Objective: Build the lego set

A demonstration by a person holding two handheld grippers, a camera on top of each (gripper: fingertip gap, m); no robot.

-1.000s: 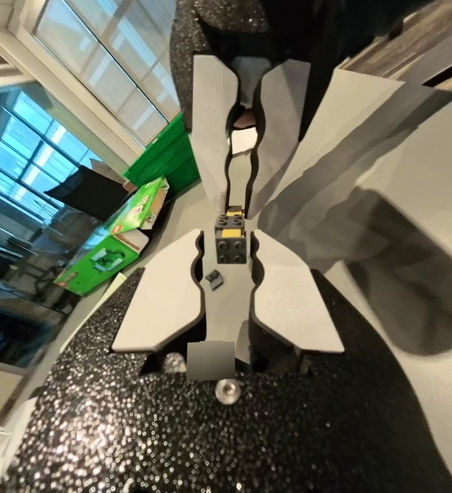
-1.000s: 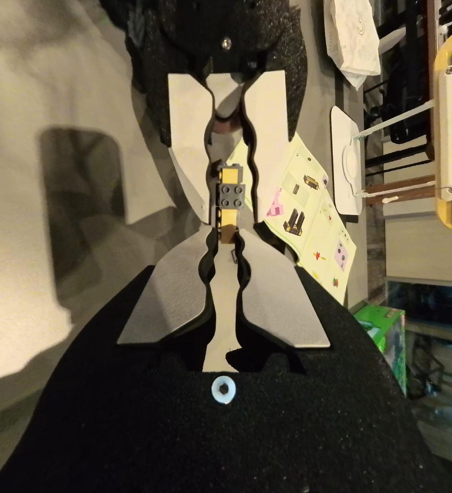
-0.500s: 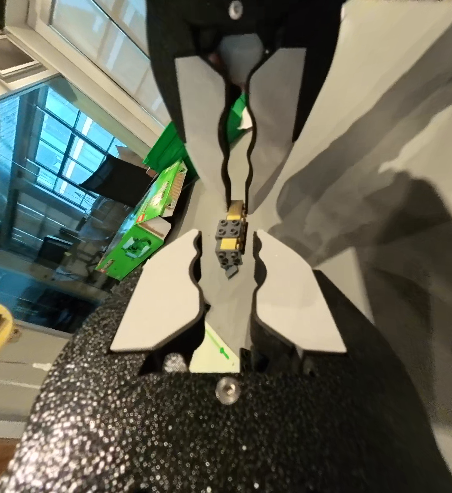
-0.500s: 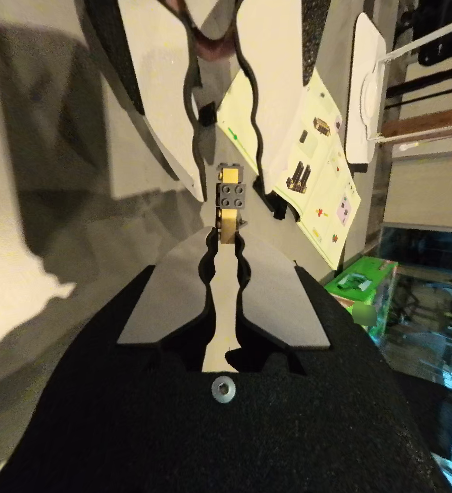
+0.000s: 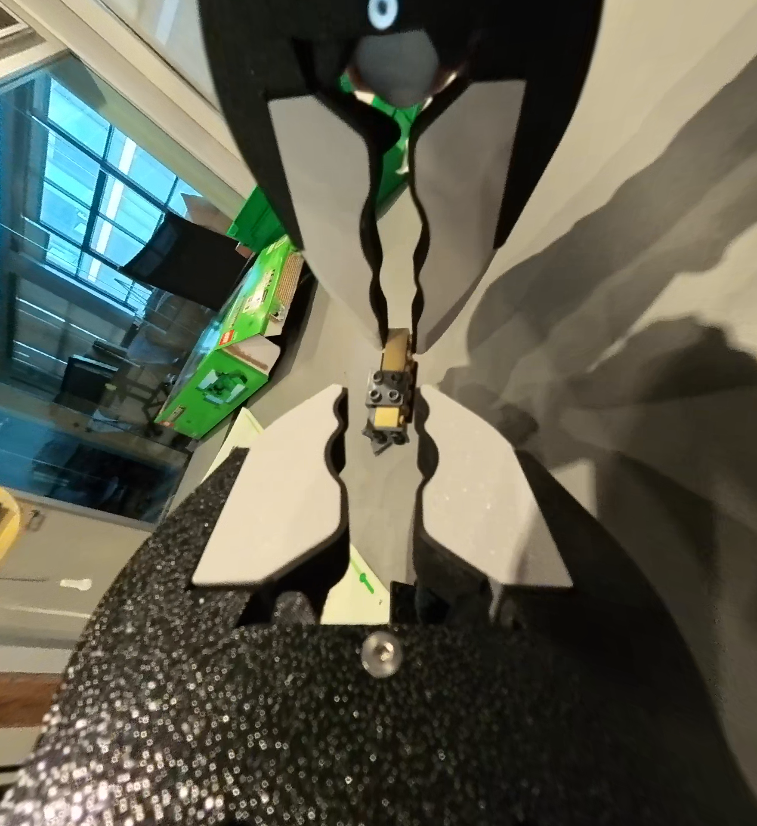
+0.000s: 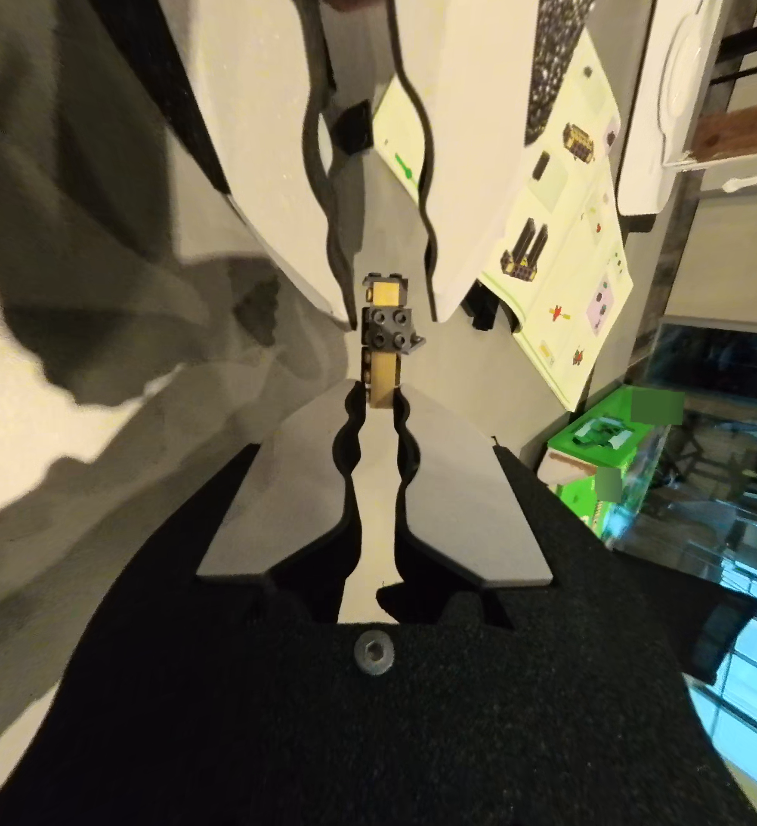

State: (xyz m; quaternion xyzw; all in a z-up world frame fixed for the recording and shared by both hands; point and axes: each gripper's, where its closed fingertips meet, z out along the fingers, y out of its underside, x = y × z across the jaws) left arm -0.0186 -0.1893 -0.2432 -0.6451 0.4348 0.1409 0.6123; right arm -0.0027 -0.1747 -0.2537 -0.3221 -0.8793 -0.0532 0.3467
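Note:
A small lego assembly (image 6: 385, 330) of tan and dark grey bricks is held off the grey table (image 5: 636, 179). My right gripper (image 6: 378, 386) is shut on its tan end. In the left wrist view the right gripper (image 5: 398, 346) reaches in from the top with the assembly (image 5: 387, 398). My left gripper (image 5: 378, 393) is open, and its fingertips straddle the assembly's other end with small gaps on both sides. It also shows at the top of the right wrist view (image 6: 392, 319). A small dark grey piece (image 5: 382, 447) shows right beside the assembly; I cannot tell if they touch.
An open instruction booklet (image 6: 546, 214) lies on the table to the right, with small black pieces (image 6: 484, 308) at its edge. A green lego box (image 5: 220, 380) stands near the table edge by the windows. A white tray (image 6: 680, 89) sits beyond the booklet.
The two grippers have closed in on each other and turned above the table. The assembly stays in the right gripper and now sits between the left fingertips. The left jaws stay open.

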